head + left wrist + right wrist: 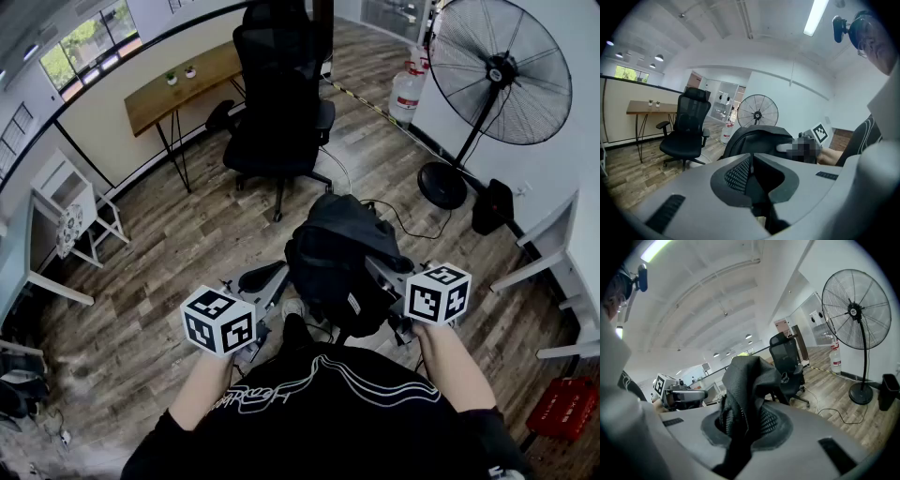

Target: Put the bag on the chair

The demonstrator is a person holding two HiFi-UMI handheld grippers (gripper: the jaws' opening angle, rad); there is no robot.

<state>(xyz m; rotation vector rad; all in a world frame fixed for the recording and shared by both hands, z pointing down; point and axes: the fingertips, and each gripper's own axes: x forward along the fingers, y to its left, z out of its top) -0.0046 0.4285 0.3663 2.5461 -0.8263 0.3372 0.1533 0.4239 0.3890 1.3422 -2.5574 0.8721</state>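
A black backpack (339, 262) hangs above the wooden floor between my two grippers, in front of the person's body. My right gripper (382, 272) is shut on its mesh fabric (745, 380), which bunches up out of the jaws. My left gripper (274, 281) is at the bag's left side; its jaws look closed on a dark strap of the bag (754, 138). The black office chair (281, 103) stands a few steps ahead with its seat bare, and also shows in the left gripper view (686, 131) and behind the bag in the right gripper view (787, 359).
A large standing fan (506, 70) and a water jug (406, 89) are at the right, with a cable (412, 225) across the floor. A wooden desk (183, 80) stands left of the chair, a white shelf (70, 202) at far left, a red crate (562, 408) at lower right.
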